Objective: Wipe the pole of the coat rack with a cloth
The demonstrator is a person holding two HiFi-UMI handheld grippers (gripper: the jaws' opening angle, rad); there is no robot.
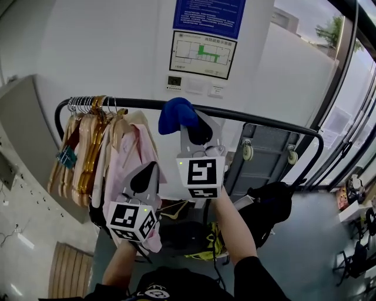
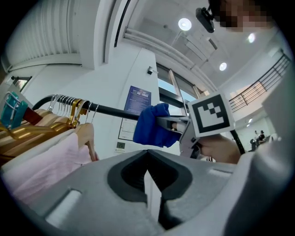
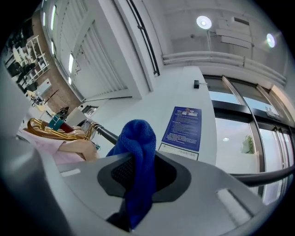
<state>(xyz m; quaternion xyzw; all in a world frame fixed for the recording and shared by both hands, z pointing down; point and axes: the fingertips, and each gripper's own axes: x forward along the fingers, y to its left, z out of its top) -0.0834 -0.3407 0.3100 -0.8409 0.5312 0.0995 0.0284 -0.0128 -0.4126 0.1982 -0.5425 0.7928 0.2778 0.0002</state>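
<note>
The black top pole [image 1: 258, 120] of the coat rack runs across the head view, bending down at both ends. A blue cloth [image 1: 177, 115] is bunched against the pole near its middle, and my right gripper [image 1: 197, 130] is shut on it from below. The right gripper view shows the blue cloth [image 3: 137, 161] pinched between the jaws and rising over the pole [image 3: 107, 134]. My left gripper [image 1: 144, 176] hangs lower left, in front of the pink garment, jaws shut with nothing in them. From the left gripper view, the cloth [image 2: 154, 125] sits on the pole [image 2: 108, 110].
Wooden hangers [image 1: 88, 147] and a pink garment [image 1: 132, 161] crowd the pole's left end. A white wall with a blue notice [image 1: 208, 14] and a floor plan [image 1: 202, 54] stands behind. A grey cart [image 1: 264, 156] and dark bags [image 1: 267, 206] sit below right.
</note>
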